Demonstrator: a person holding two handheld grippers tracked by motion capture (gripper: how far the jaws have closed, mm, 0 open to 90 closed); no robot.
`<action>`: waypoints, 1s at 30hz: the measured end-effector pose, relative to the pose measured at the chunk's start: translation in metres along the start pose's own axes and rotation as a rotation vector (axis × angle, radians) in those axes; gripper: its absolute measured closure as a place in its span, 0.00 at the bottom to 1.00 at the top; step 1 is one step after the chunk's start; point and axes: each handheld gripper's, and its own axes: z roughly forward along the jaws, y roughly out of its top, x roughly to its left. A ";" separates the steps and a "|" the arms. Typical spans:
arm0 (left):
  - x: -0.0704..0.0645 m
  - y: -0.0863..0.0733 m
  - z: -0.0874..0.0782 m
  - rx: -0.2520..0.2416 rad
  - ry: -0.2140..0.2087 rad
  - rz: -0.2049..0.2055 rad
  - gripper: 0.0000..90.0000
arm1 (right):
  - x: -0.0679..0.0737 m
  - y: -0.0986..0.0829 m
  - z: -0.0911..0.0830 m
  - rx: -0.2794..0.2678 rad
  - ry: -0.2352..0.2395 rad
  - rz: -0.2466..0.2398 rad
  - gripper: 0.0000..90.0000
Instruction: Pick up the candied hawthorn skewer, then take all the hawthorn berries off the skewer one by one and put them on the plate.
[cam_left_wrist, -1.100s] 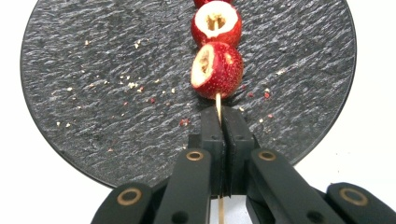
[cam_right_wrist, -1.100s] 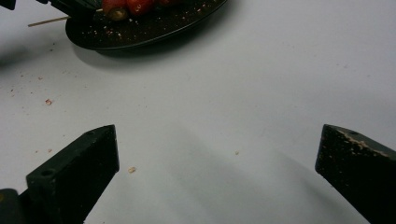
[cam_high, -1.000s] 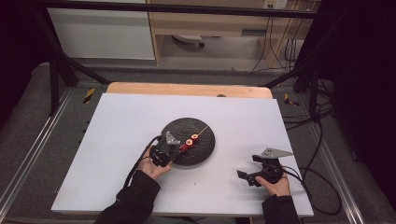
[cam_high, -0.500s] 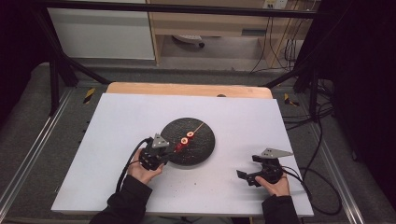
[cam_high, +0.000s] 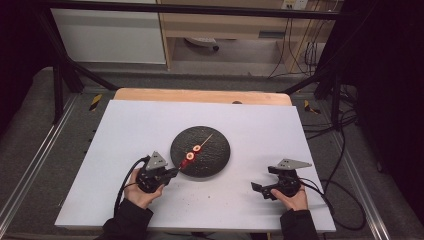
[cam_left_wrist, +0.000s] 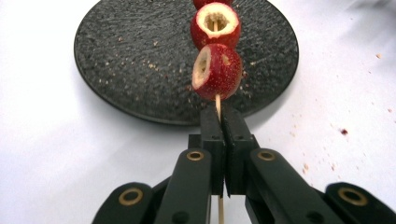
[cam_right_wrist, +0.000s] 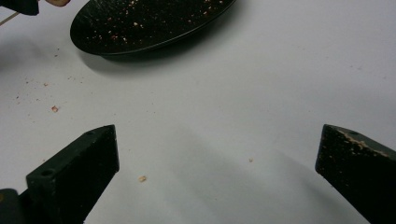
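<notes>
Holding the stick (cam_left_wrist: 217, 103) tight, your left gripper (cam_high: 171, 172) has its jaws shut on the bare end, just under the red fruit (cam_left_wrist: 216, 71). More fruit sits higher up the stick, which reaches out over the black plate (cam_high: 215, 157). Your right gripper (cam_high: 257, 189) rests on the white table (cam_high: 135, 125) with its jaws wide open, holding nothing, well apart from the plate.

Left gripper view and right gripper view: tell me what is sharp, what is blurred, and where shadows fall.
Left gripper view: the near fruit on the skewer is sharp; the black plate is crisp, with a soft shadow at its near rim. Right gripper view: the open jaws are slightly soft, and the plate shadows the white table.
</notes>
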 end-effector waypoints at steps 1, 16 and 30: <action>0.000 -0.002 -0.002 -0.005 -0.002 0.000 0.98 | 0.001 0.000 0.000 0.001 0.000 0.002 0.01; 0.002 -0.026 -0.017 -0.062 -0.026 -0.022 0.98 | 0.024 0.014 0.016 0.001 0.014 -0.006 0.01; -0.004 -0.033 -0.022 -0.088 -0.042 -0.011 0.98 | 0.060 0.046 0.036 -0.022 0.037 -0.035 0.01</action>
